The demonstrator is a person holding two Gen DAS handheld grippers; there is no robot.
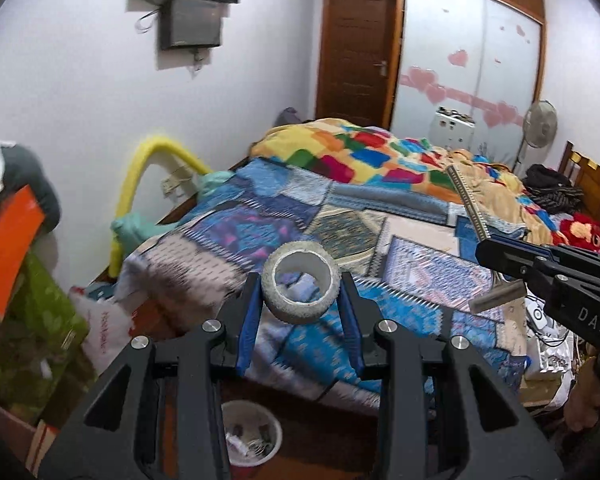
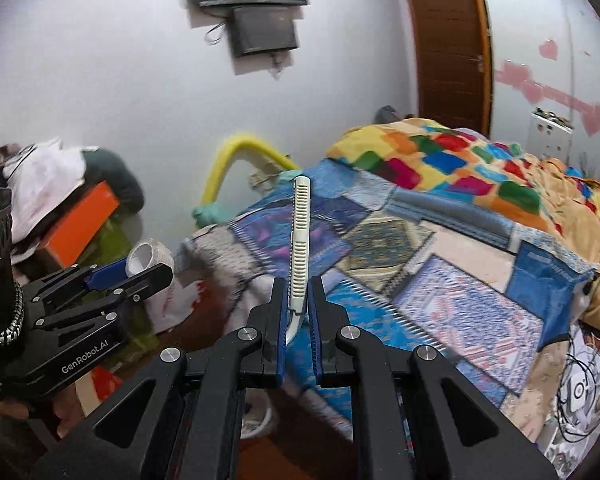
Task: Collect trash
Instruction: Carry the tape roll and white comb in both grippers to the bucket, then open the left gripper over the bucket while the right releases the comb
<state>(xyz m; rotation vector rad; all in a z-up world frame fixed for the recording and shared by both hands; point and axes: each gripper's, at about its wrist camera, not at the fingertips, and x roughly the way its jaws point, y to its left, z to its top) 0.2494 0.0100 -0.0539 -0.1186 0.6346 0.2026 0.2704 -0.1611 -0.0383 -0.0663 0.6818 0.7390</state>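
Already your left gripper [image 1: 300,300] pinches the light, stiff tape roll [image 1: 300,282] across its rim. Your right gripper [image 2: 299,312], pressed nearly together, clamps the slim razor [image 2: 300,240] near its head; it looks slippery, so keep it upright.

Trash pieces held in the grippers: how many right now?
2. A tape roll sits clamped in the left gripper, and a disposable razor in the right gripper, both above the bed. More may lie hidden elsewhere.

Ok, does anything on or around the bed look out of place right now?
Nothing spilled or broken. The colourful blanket lies bunched at the far end of the bed, and clothes are heaped on the orange box beside it.
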